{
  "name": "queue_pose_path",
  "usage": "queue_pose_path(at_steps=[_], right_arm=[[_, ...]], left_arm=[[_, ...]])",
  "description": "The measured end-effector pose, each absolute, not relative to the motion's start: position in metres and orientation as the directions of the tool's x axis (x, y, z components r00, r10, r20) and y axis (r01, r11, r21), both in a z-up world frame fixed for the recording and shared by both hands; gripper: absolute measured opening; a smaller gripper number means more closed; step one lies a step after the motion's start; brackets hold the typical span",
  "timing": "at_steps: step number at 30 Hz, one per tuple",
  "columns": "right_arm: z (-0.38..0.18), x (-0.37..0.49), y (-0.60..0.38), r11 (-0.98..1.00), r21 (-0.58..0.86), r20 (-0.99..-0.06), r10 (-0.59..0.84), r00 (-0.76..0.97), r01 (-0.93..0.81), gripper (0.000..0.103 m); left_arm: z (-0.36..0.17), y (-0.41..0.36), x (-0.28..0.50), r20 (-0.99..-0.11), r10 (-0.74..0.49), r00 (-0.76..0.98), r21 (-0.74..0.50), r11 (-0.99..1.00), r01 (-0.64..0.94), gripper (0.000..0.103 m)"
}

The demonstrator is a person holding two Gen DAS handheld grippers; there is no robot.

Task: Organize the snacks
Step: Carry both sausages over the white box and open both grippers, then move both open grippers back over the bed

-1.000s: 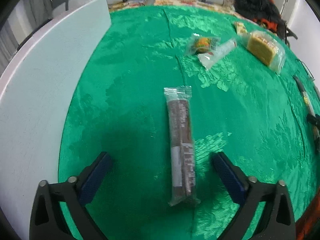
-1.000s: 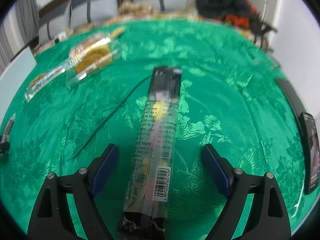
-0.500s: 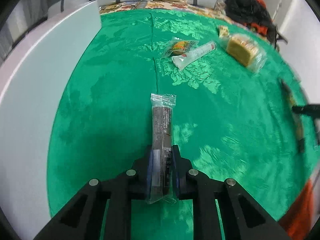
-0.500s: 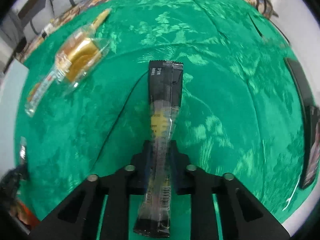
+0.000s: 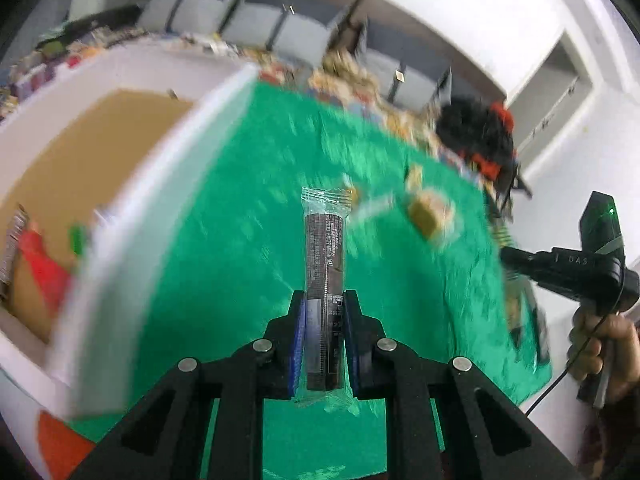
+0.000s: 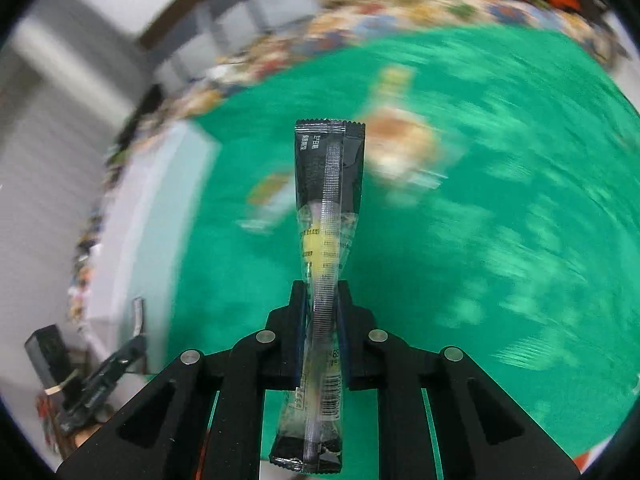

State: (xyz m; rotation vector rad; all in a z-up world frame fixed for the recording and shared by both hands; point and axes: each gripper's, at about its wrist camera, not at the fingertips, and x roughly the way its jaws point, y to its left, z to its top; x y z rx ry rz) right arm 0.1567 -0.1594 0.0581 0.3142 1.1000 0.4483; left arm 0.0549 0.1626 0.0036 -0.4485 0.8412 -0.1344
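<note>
Left gripper (image 5: pixel 325 320) clamps brown bar (image 5: pixel 324 256); table snacks (image 5: pixel 430 216) blurred.

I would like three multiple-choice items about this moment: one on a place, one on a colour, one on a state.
1. Where is the white box with the brown floor, seen from the left wrist?
A. left of the held packet
B. right of the held packet
C. under the held packet

2. What colour is the cloth on the table?
A. red
B. green
C. blue

3. What is the state of the right gripper?
A. wide open
B. shut on nothing
C. shut on a packet

Answers:
1 A: the white box lies left of the brown snack packet in the left gripper.
2 B: the cloth is green.
3 C: the right gripper clamps the black and yellow snack packet.
</note>
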Motion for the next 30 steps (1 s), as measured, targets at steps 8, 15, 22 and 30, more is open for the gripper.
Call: queue_pose_path(at_steps=[8, 15, 22, 30], right_arm=[[0.132, 0.160, 0.047, 0.684, 0.547, -0.649, 0.710, 0.271, -0.482, 0.015], [0.119, 0.153, 0.171, 0.547, 0.636, -0.559, 0.813, 0.164, -0.544, 0.050], [0.100, 0.135, 0.147, 0.627, 0.448, -0.601, 0.739, 0.305, -0.637, 0.068], [-0.028, 0.138, -0.031, 0.887, -0.013, -0.798, 0.269, 0.539, -0.462, 0.072]], left_arm=[[0.035, 0.301, 0.052, -0.705, -0.009, 0.709, -0.299, 0.911, -0.285, 0.017], [0.009, 0.373, 0.040, -0.754, 0.183, 0.630, -0.171, 0.872, -0.459, 0.080], [0.000, 0.373, 0.000, -0.719, 0.228, 0.657, -0.177, 0.854, -0.490, 0.085], [0.016, 0.270, 0.008, -0.667, -0.012, 0.745, -0.291, 0.924, -0.246, 0.088]])
